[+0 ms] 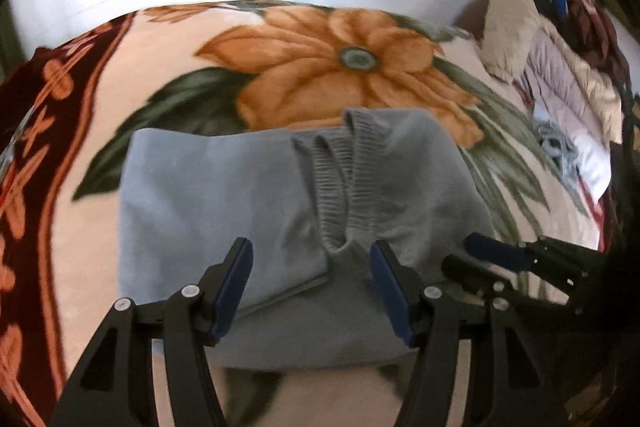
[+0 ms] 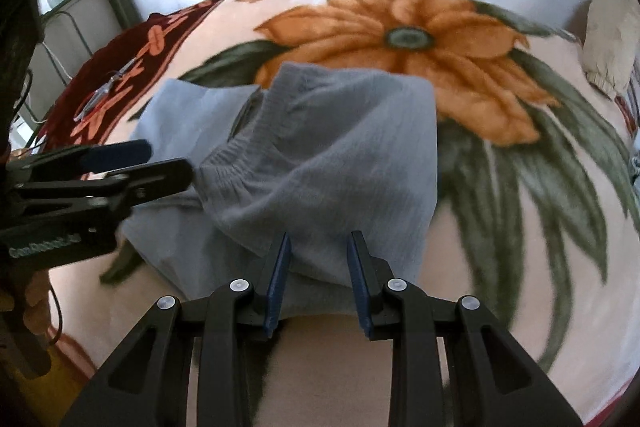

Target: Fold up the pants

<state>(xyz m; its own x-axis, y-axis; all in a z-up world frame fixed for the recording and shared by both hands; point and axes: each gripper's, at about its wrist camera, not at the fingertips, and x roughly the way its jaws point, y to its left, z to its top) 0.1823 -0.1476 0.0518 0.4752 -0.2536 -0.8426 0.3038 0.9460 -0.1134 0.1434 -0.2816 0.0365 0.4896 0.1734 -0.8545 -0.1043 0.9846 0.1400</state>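
Pants (image 1: 248,187) lie folded into a compact bundle mid-bed on the floral blanket (image 1: 340,59), waistband (image 1: 336,163) on top. Your left gripper (image 1: 312,291) is spread apart, your right gripper (image 2: 318,279) too, both empty at the near edge, likely just to tidy the fold.

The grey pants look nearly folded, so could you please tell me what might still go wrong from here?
1. The ribbed waistband lies bunched and askew on the grey pants, so the fold may set crooked.
2. Both the left gripper and right gripper are open close to the near edge; either could snag or drag the layers across the floral blanket.
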